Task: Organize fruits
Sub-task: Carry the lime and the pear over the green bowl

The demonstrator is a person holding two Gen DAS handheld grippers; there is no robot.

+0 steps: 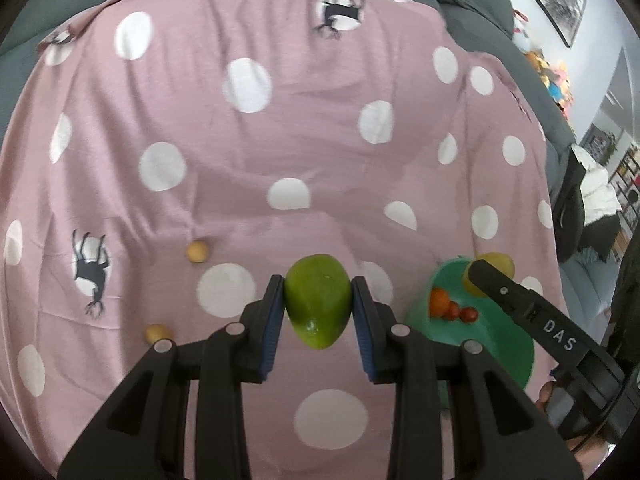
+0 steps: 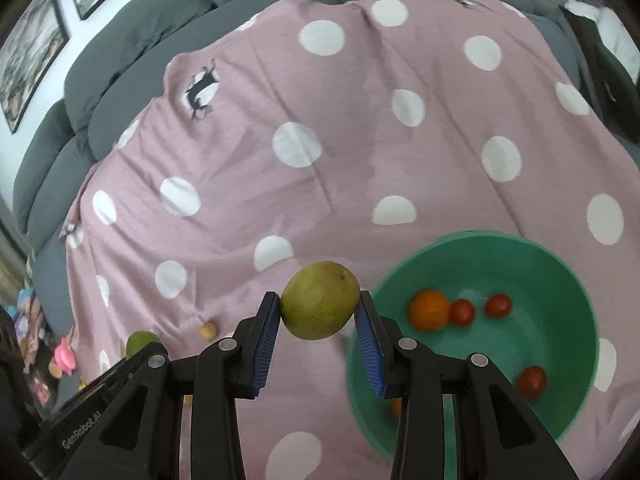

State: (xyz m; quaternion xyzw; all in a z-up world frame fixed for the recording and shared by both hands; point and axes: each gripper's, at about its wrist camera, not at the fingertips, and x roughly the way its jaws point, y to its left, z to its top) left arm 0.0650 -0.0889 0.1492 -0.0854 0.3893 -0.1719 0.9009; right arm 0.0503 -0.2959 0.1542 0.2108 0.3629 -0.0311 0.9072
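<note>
My left gripper [image 1: 318,304] is shut on a bright green mango [image 1: 317,300], held above the pink spotted cloth. My right gripper [image 2: 319,308] is shut on a yellow-green round fruit [image 2: 320,300], just left of the green bowl [image 2: 568,408]. The bowl holds an orange [image 2: 429,310] and three small red fruits [image 2: 462,312]. In the left wrist view the bowl [image 1: 500,344] is at the right, with the right gripper's fruit [image 1: 498,266] over its far rim. Two small tan fruits [image 1: 197,252] [image 1: 157,333] lie on the cloth to the left.
The pink cloth with white dots [image 1: 280,120] covers a table, with a grey sofa [image 2: 140,32] behind it. Toys [image 2: 64,356] lie at the far left of the right wrist view. The left gripper's mango [image 2: 140,342] shows at the lower left there.
</note>
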